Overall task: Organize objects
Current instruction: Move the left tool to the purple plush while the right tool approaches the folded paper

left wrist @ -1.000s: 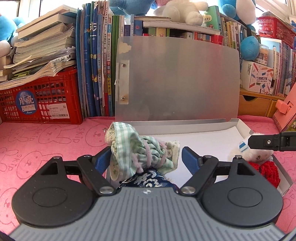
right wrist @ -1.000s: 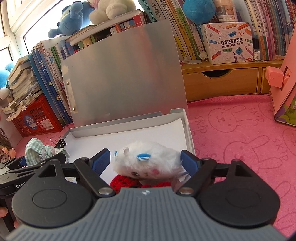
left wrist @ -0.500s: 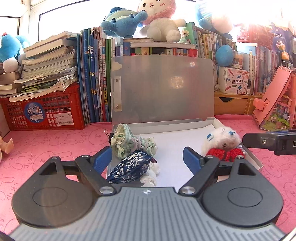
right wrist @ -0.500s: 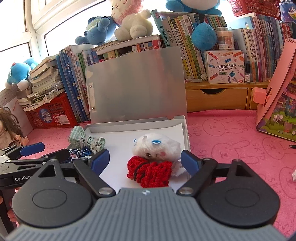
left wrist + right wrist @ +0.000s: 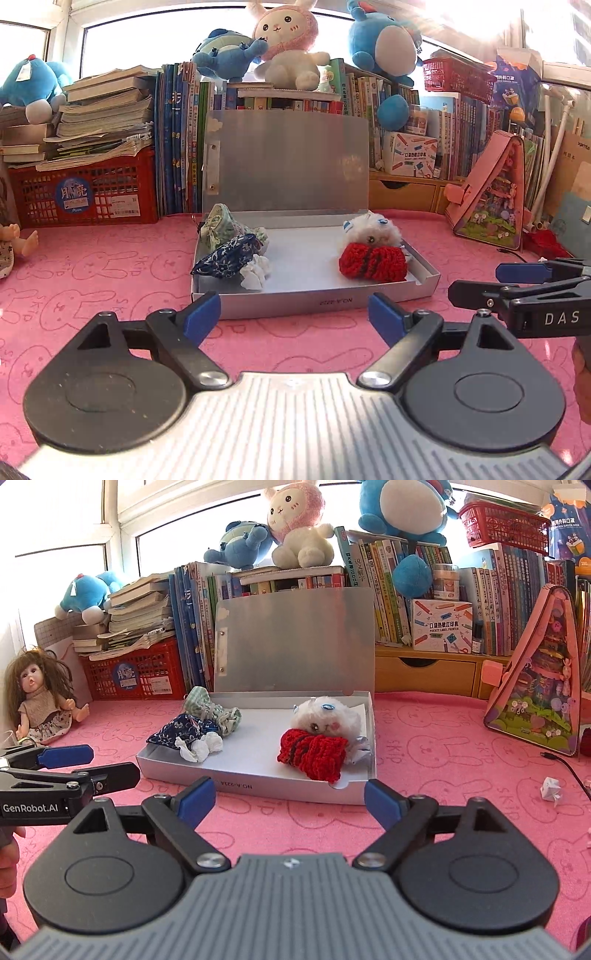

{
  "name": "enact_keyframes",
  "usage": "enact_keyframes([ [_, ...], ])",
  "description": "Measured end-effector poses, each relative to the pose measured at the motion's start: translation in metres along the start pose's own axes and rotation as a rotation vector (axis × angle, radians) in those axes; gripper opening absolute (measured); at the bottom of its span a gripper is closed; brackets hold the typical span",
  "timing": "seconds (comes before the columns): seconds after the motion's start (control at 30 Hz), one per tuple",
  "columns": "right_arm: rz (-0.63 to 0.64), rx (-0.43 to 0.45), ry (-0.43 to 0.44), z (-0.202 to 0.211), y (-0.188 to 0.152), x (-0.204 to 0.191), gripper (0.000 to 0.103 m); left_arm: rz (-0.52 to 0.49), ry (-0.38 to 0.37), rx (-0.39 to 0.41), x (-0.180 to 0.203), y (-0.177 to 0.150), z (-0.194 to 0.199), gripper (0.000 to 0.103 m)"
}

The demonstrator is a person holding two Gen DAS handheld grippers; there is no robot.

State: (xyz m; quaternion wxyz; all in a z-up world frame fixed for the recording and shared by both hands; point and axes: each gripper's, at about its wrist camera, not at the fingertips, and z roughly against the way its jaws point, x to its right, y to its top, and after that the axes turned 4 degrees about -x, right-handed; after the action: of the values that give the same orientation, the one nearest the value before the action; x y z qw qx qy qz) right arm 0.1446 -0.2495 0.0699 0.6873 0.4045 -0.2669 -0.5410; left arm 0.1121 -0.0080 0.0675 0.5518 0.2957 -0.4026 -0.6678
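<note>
- Across the back of the desk (image 5: 110, 280), a wall of books (image 5: 177, 147) and plush toys (image 5: 288, 48) is seen; nothing there appears to belong to the sorting.
- On the pink desk cover, the shallow silver box (image 5: 317, 301) is laid with its lid (image 5: 291, 162) propped upright against the books, presumably so the tray is left free for loading from the front.
- Inside the box, at its right end, the white plush (image 5: 327, 716) is set with the red knitted piece (image 5: 312, 751) touching it in front.
- At the left end the green checked cloth (image 5: 221, 229), the blue patterned cloth (image 5: 225, 258) and a white crumpled scrap (image 5: 255, 273) are bunched together, the blue one hanging over the wall. The two groups are kept well apart, which reads as a sorting by kind.
- Before the box, the left claw (image 5: 293, 314) and the right claw (image 5: 288, 799) are held just short of the front wall, jaws apart and opening, nothing between them; the loading is judged done or nearly so.
- Off to the right, a small folded paper (image 5: 552, 790) is left on the desk.
</note>
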Motion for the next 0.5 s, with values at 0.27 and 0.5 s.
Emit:
enact_keyframes([
  [0.27,0.091,-0.032,0.015,0.013,-0.033,-0.018,0.093,-0.071,-0.013,-0.041,0.02,-0.039,0.022,0.092],
  [0.5,0.099,-0.069,0.02,0.015,-0.049,-0.019,0.093,-0.077,-0.05,-0.075,0.026,-0.058,0.028,0.093],
])
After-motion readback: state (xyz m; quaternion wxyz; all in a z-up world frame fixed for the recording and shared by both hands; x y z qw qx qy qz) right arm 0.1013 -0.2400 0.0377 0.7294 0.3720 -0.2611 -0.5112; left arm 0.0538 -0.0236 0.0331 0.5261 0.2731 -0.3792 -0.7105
